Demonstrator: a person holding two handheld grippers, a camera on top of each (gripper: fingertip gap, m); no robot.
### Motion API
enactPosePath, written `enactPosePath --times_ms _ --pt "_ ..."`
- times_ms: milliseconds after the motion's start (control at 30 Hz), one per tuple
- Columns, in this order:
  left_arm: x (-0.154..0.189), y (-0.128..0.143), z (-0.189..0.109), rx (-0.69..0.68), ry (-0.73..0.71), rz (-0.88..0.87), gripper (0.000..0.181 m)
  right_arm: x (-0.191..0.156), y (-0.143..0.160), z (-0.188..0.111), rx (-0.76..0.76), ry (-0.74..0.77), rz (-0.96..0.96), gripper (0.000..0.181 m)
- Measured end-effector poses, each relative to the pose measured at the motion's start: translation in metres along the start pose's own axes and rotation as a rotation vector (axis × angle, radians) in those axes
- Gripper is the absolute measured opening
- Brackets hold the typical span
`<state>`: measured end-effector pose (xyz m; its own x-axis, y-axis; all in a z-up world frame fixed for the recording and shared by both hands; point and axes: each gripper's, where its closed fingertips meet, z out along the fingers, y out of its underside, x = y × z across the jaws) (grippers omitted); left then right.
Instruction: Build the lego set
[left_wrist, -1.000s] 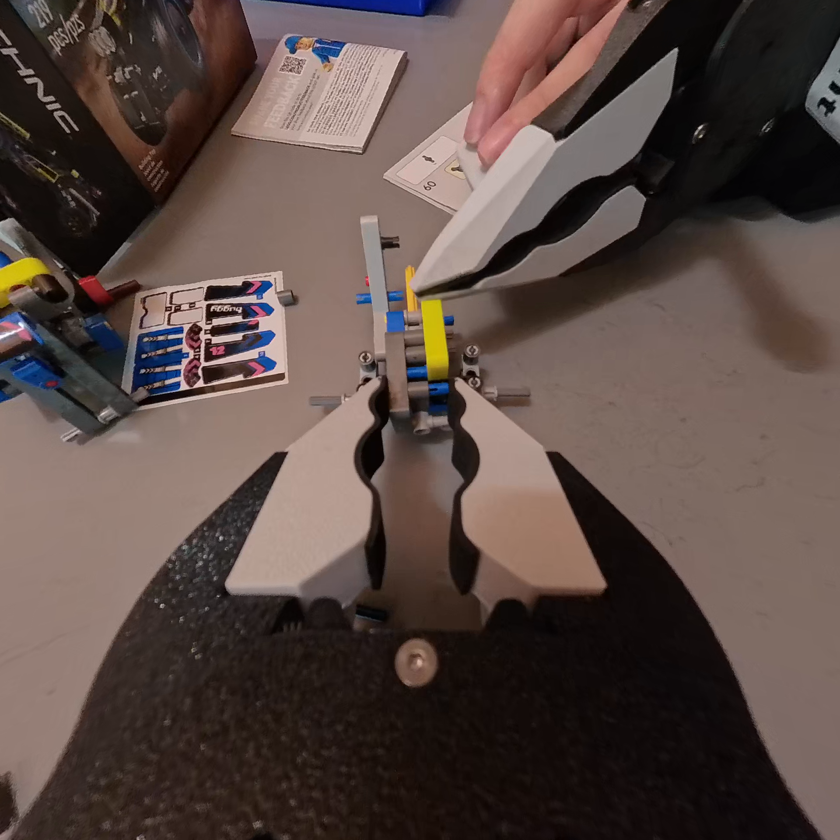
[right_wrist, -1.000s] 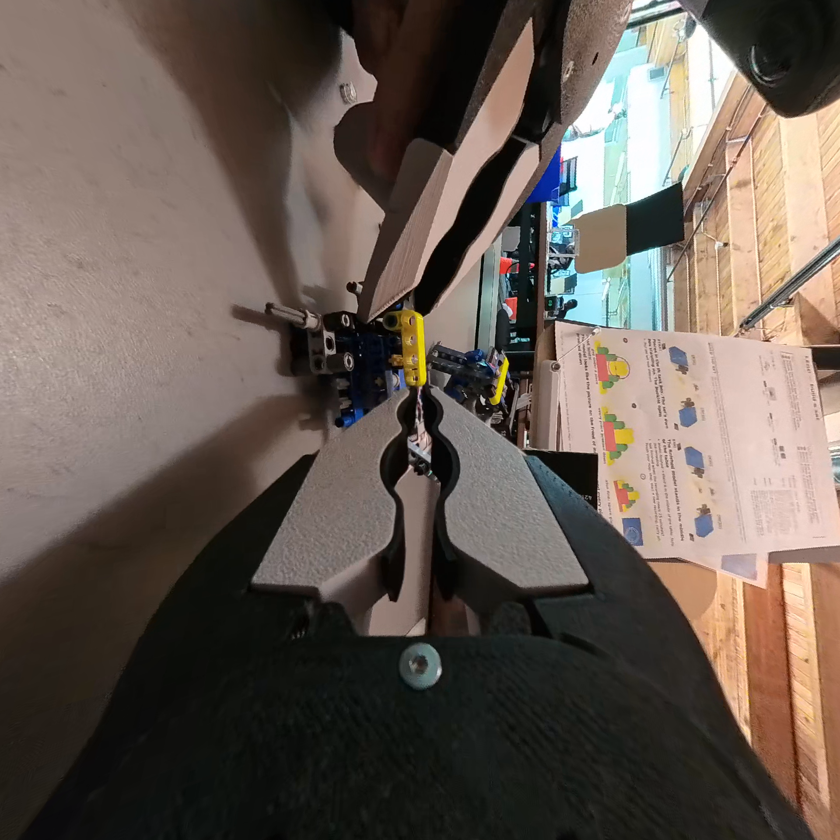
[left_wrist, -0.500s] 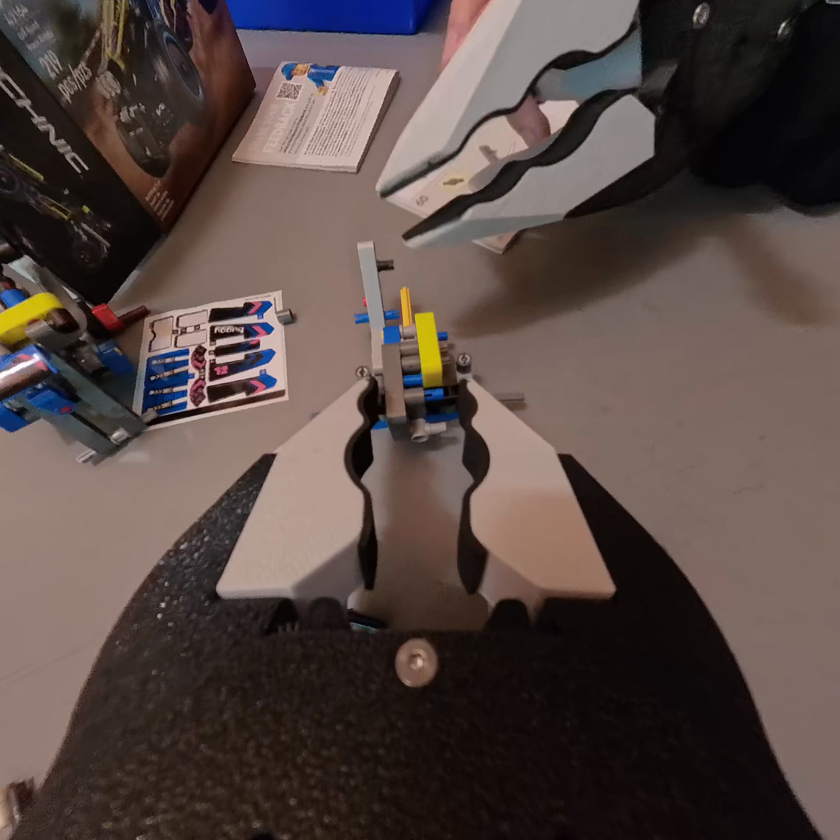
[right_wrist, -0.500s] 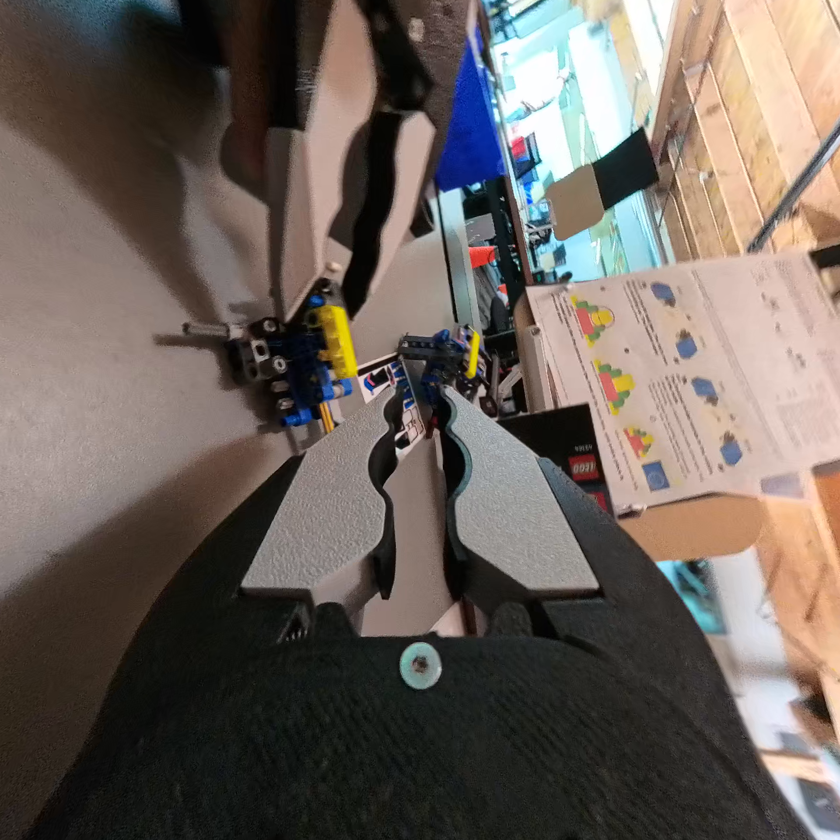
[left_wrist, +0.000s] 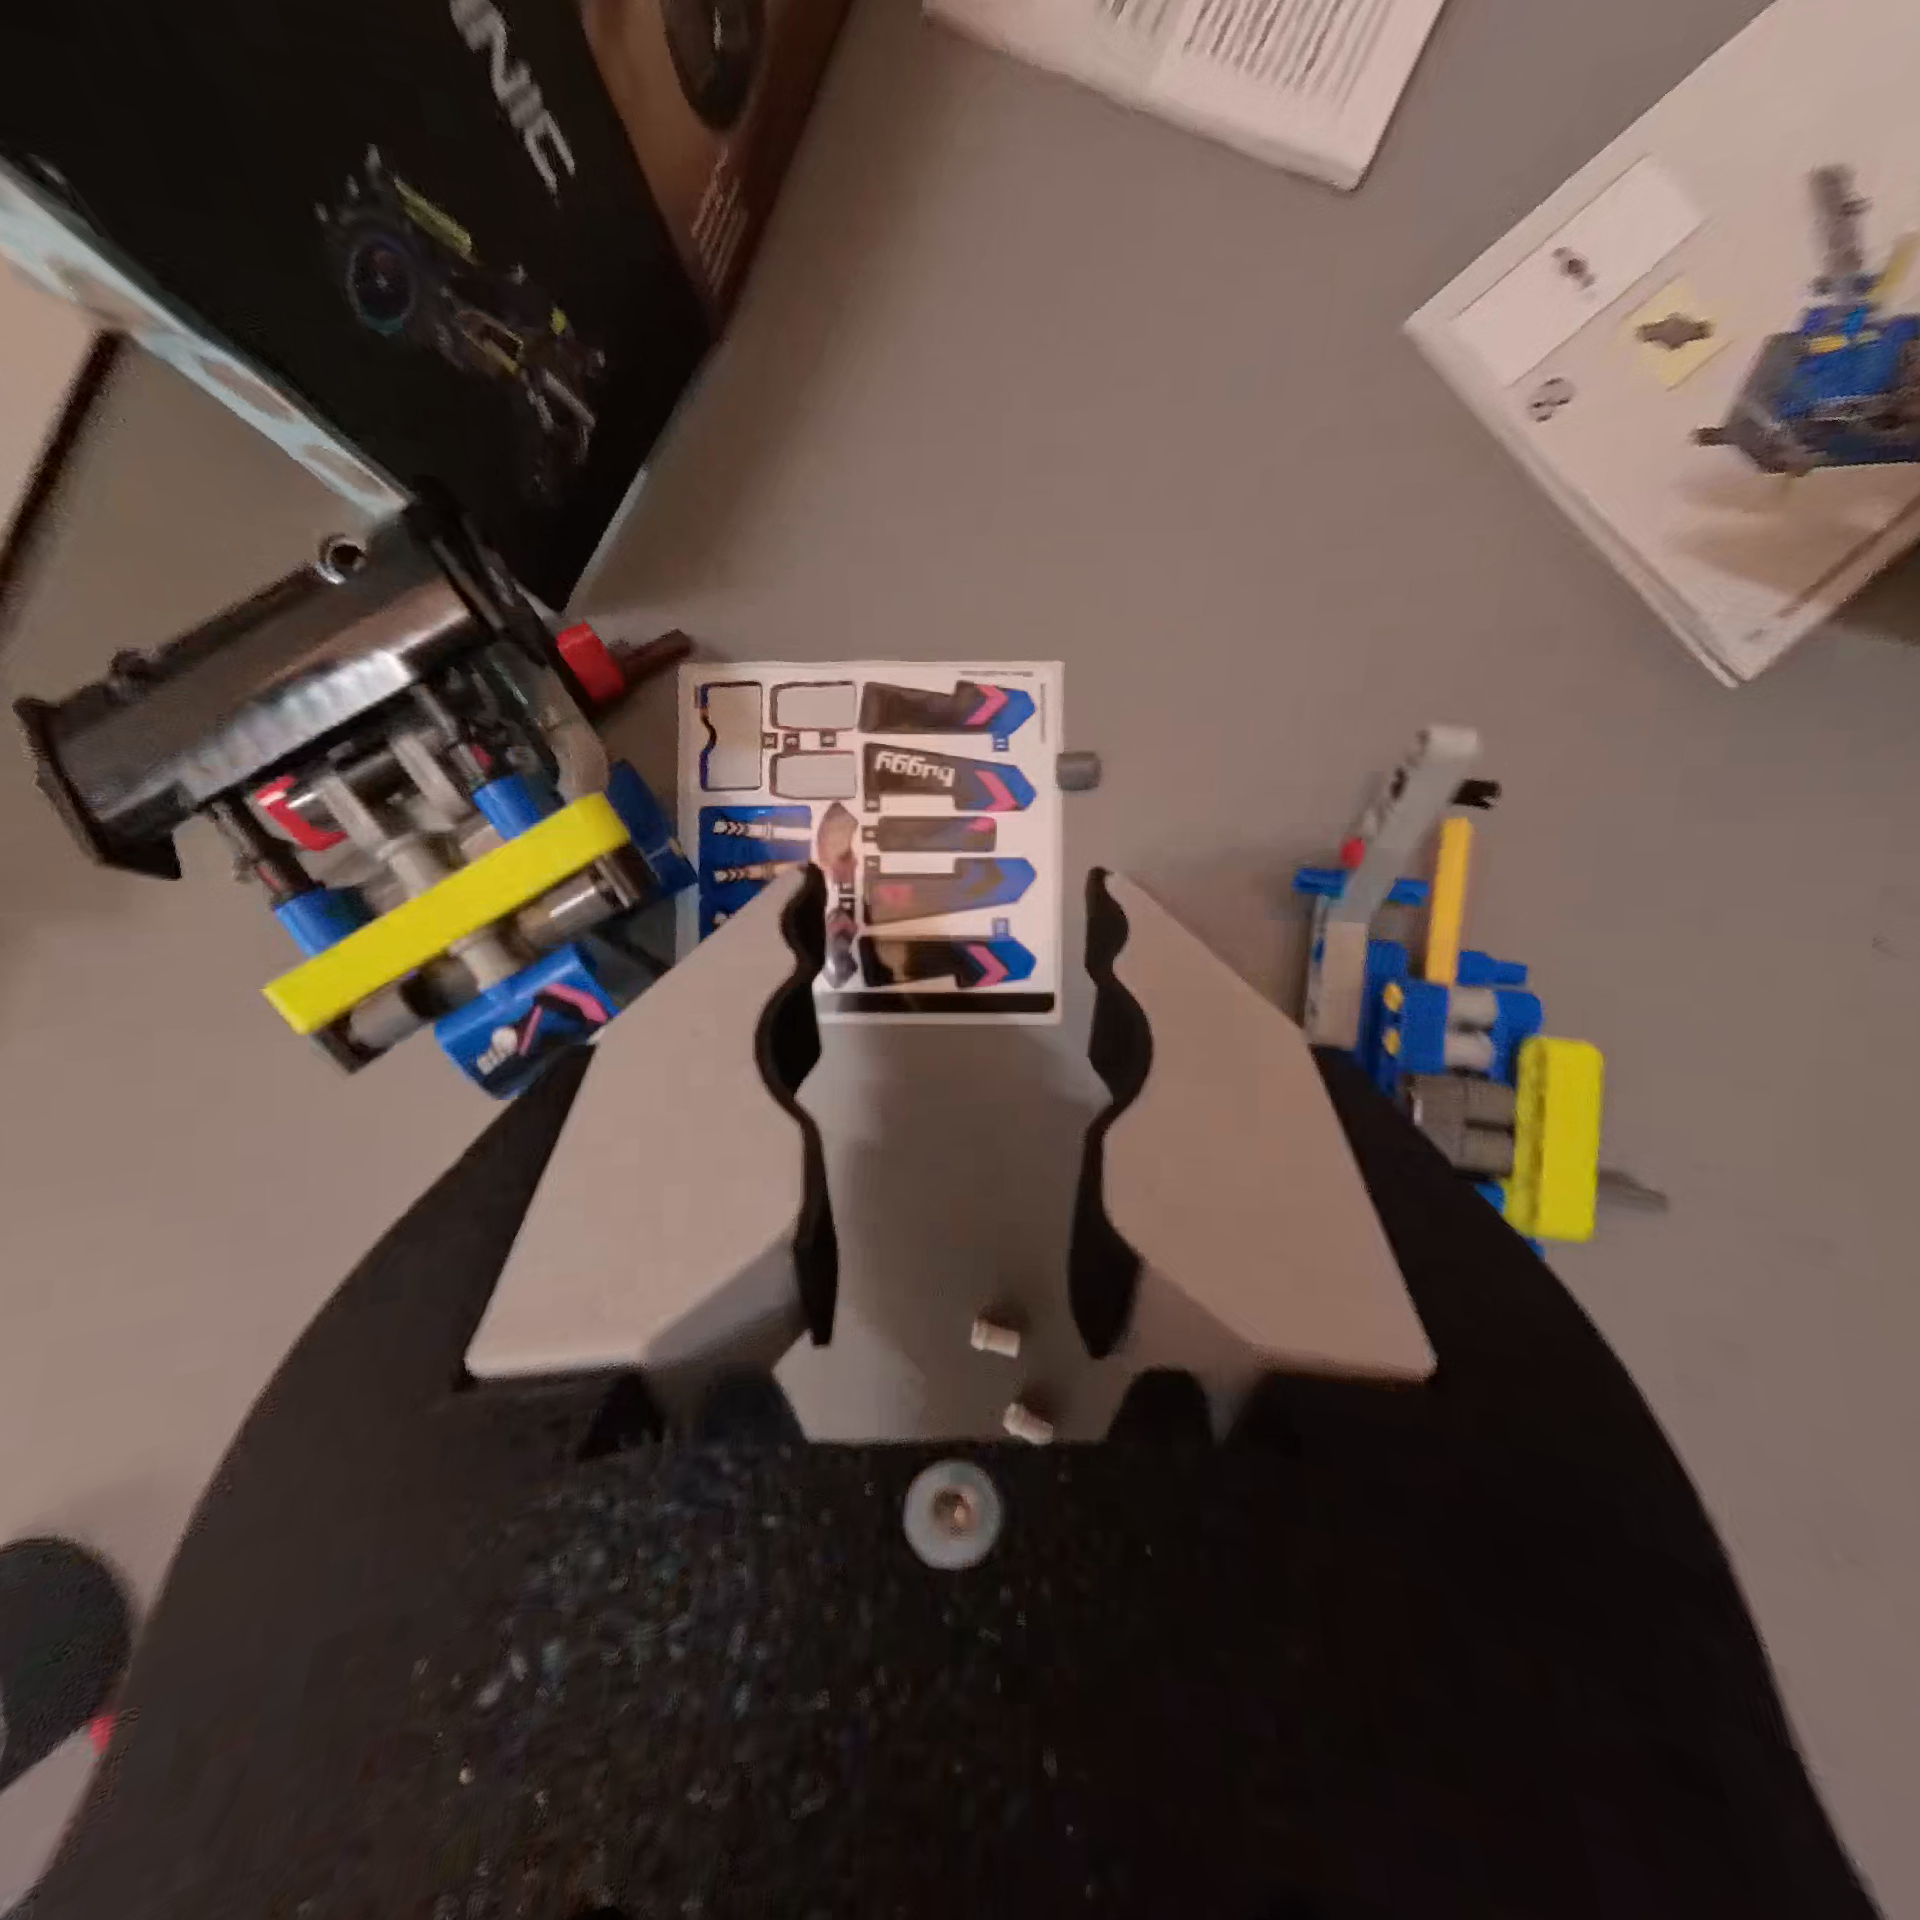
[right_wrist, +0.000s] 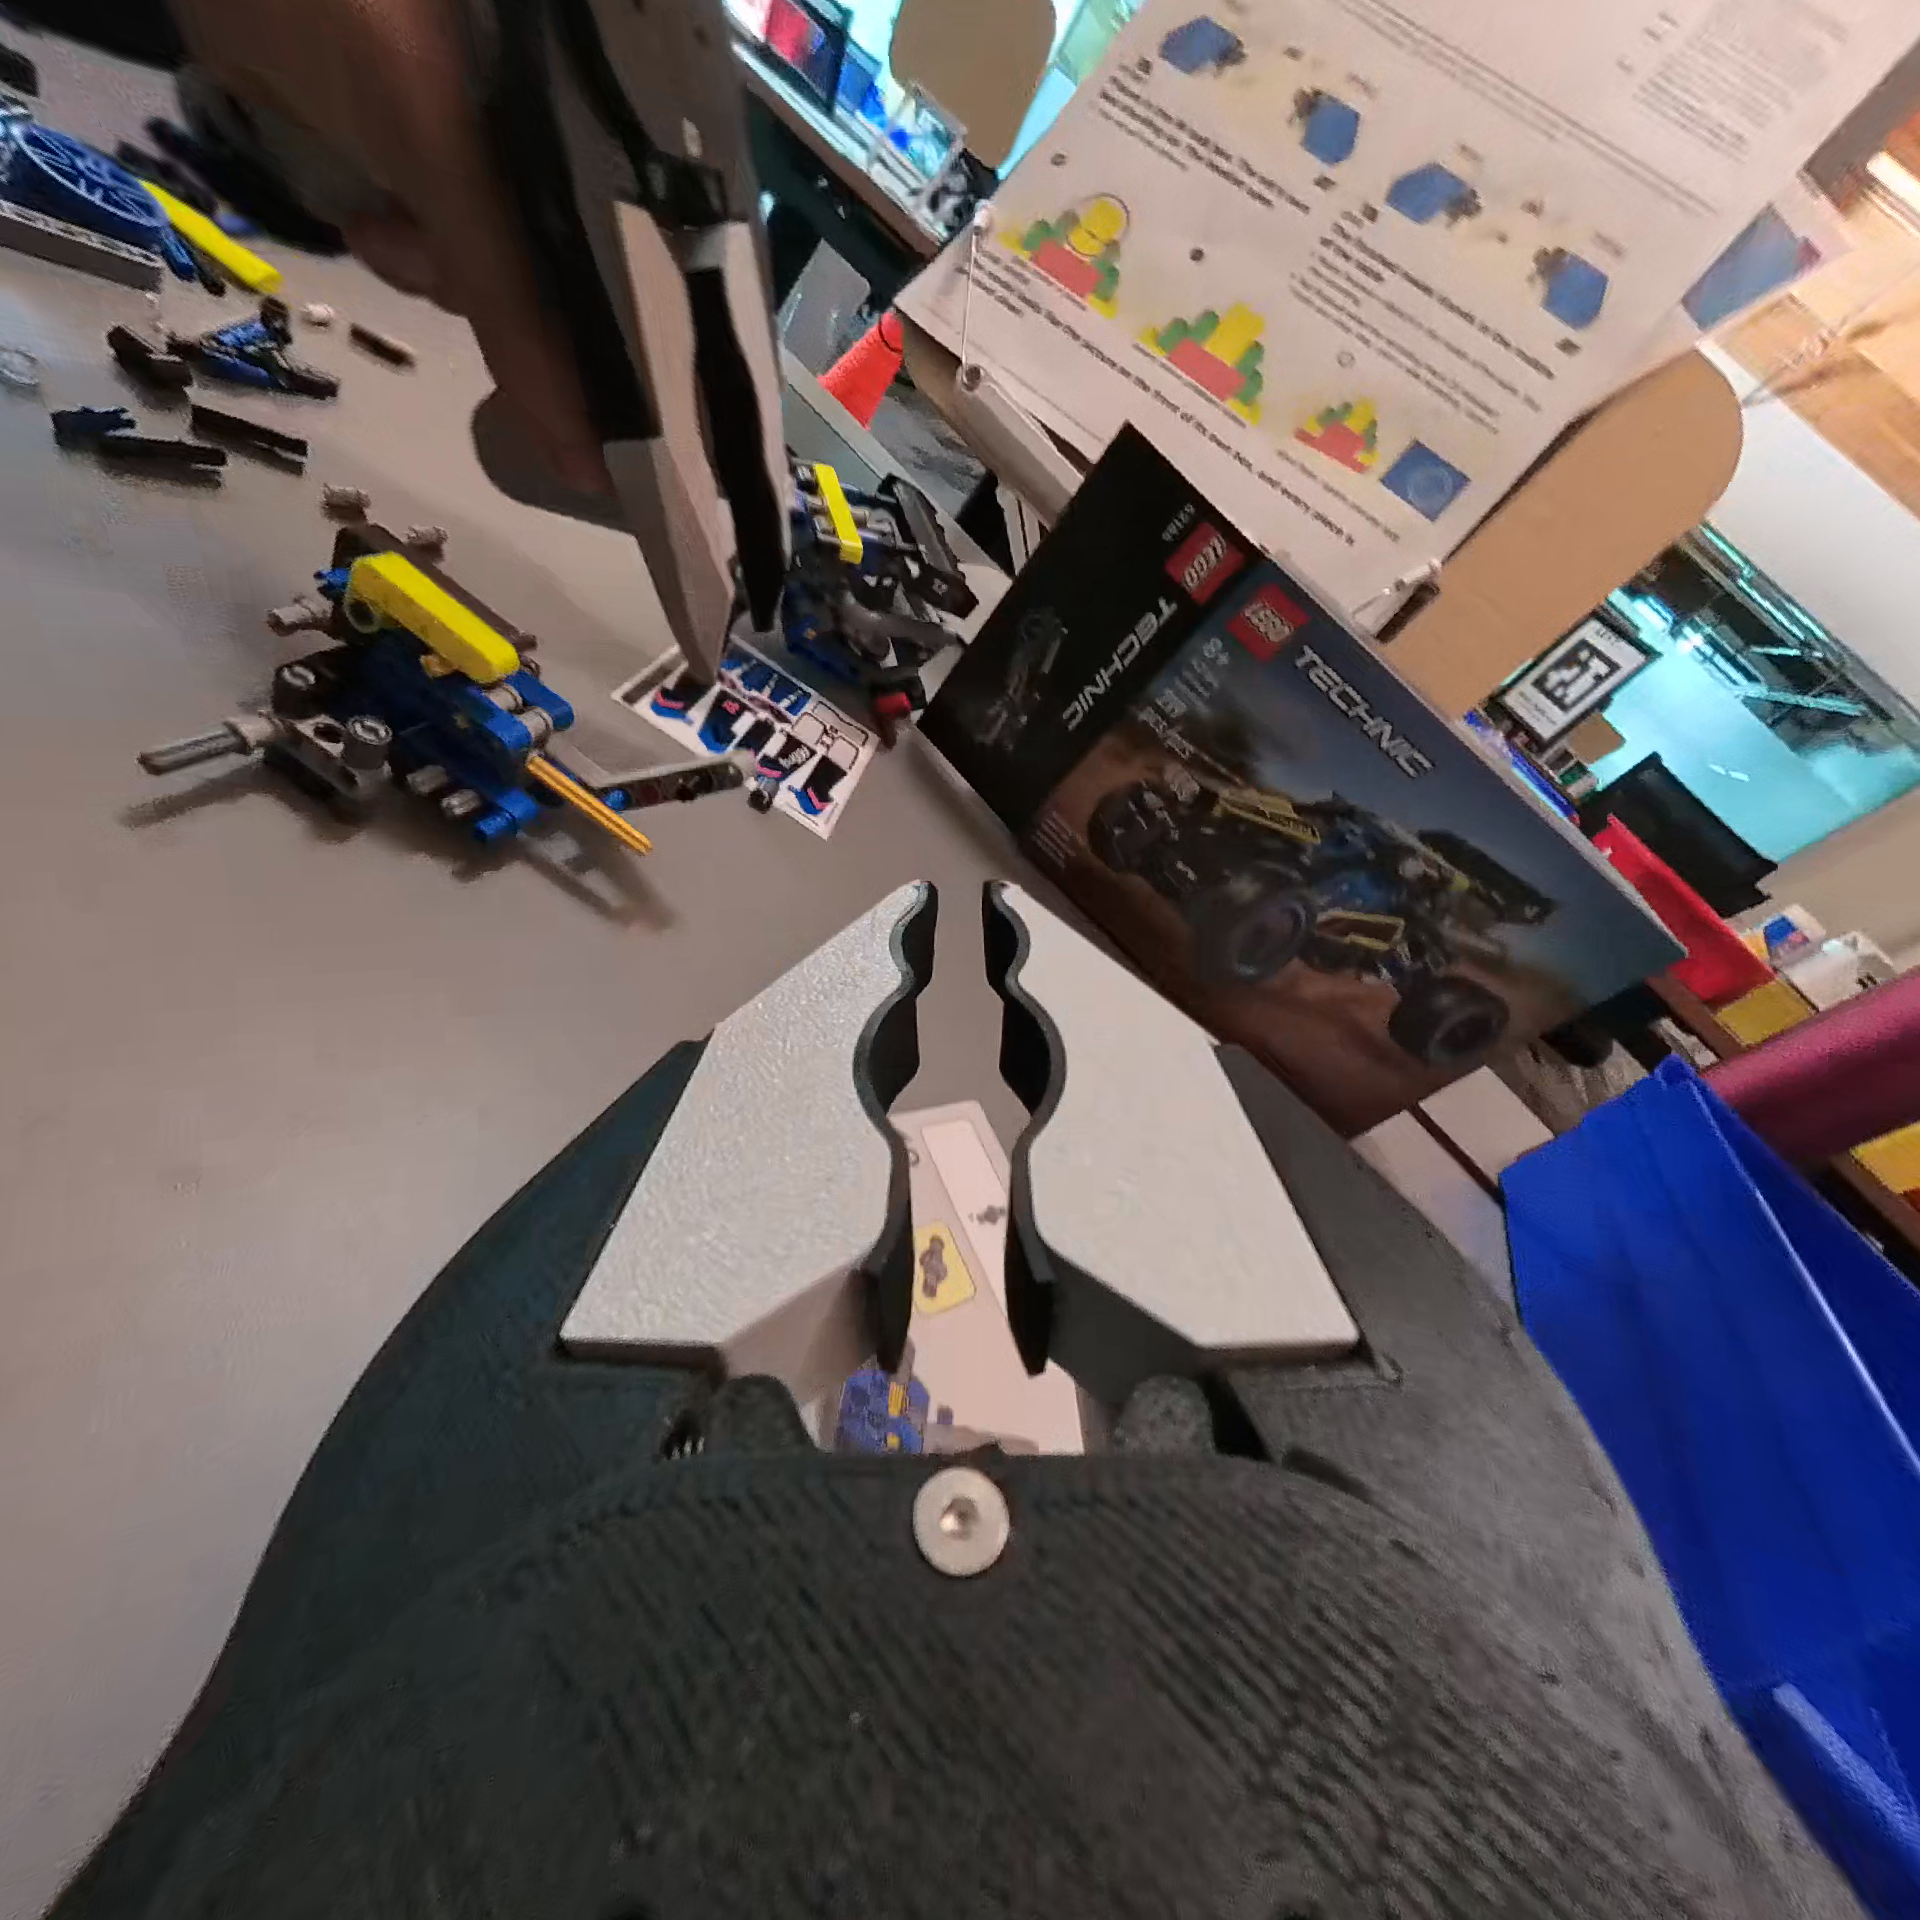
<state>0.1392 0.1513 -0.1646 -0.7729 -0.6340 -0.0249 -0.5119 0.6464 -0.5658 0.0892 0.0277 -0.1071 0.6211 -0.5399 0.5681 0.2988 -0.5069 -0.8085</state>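
The small blue, grey and yellow lego sub-assembly (left_wrist: 1455, 1039) lies on the grey table to the right of my left gripper, held by nothing; it also shows in the right wrist view (right_wrist: 416, 686). My left gripper (left_wrist: 945, 883) is open and empty, raised over the sticker sheet (left_wrist: 914, 831). It shows in the right wrist view (right_wrist: 727, 634), pointing down at the sheet (right_wrist: 769, 727). A larger assembly with a yellow beam (left_wrist: 416, 883) sits left of it. My right gripper (right_wrist: 956, 894) is open only a narrow gap and empty, well back from the sub-assembly, over the instruction booklet (right_wrist: 945, 1247).
The lego box (left_wrist: 468, 260) stands at the back left and shows in the right wrist view (right_wrist: 1247, 779). The open booklet (left_wrist: 1714, 364) lies at right. Two small pale pins (left_wrist: 992, 1335) lie under my left gripper. A blue bin (right_wrist: 1714, 1351) and loose dark parts (right_wrist: 208, 395) are nearby.
My left gripper let go of the sub-assembly, opened wider, rose and moved left over the sticker sheet. My right gripper opened slightly and drew back from the sub-assembly.
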Motion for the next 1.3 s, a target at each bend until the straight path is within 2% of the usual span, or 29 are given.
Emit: enactPosePath --times_ms 100,133,300,333,367,500,567,633,767,933,967,1033,1100,1200,1300 --pt "0.001 0.016 0.015 -0.178 0.024 -0.055 0.055 -0.001 0.006 -0.009 -0.007 0.001 0.000 0.008" --pt "-0.002 0.016 0.017 -0.175 -0.005 -0.048 0.048 0.000 0.007 -0.012 -0.006 0.007 -0.004 0.007" --pt "-0.002 0.013 0.019 -0.142 -0.035 -0.117 0.038 0.003 0.009 -0.014 -0.003 0.011 -0.014 0.007" --pt "0.001 0.012 0.019 -0.133 -0.035 -0.121 0.029 0.003 0.009 -0.014 0.001 0.009 -0.010 0.007" --pt "0.004 0.012 0.019 -0.129 -0.042 -0.124 0.011 0.002 0.008 -0.014 0.008 0.006 -0.004 0.007" --pt "0.008 0.011 0.020 -0.110 -0.066 -0.142 0.001 0.006 0.002 -0.016 0.035 0.012 0.027 0.008" --pt "0.011 0.011 0.020 -0.109 -0.056 -0.133 0.007 0.006 -0.002 -0.018 0.051 0.010 0.039 0.008" --pt "0.013 0.009 0.018 -0.128 -0.051 -0.120 0.041 0.006 -0.002 -0.018 0.053 0.007 0.028 0.008" --pt "-0.004 0.009 0.018 -0.154 -0.155 -0.145 0.060 0.005 -0.003 -0.019 0.055 0.000 0.025 0.008" --pt "-0.009 0.008 0.023 -0.085 -0.141 -0.276 0.050 0.005 -0.002 -0.019 0.056 -0.004 0.026 0.008" --pt "-0.010 0.008 0.022 -0.079 -0.154 -0.295 0.045 0.004 -0.002 -0.018 0.056 -0.008 0.028 0.009" --pt "-0.011 0.006 0.023 -0.062 -0.167 -0.308 0.023 0.003 -0.001 -0.017 0.054 -0.016 0.029 0.009" --pt "-0.008 0.005 0.024 -0.052 -0.170 -0.297 0.013 0.002 -0.001 -0.017 0.053 -0.017 0.023 0.009" --pt "0.007 0.001 0.025 -0.034 -0.148 -0.272 0.023 0.003 -0.002 -0.018 0.056 -0.014 0.021 0.009" --pt "0.032 -0.016 0.022 0.051 -0.066 -0.289 0.022 0.007 -0.003 -0.020 0.046 -0.007 0.033 0.011"
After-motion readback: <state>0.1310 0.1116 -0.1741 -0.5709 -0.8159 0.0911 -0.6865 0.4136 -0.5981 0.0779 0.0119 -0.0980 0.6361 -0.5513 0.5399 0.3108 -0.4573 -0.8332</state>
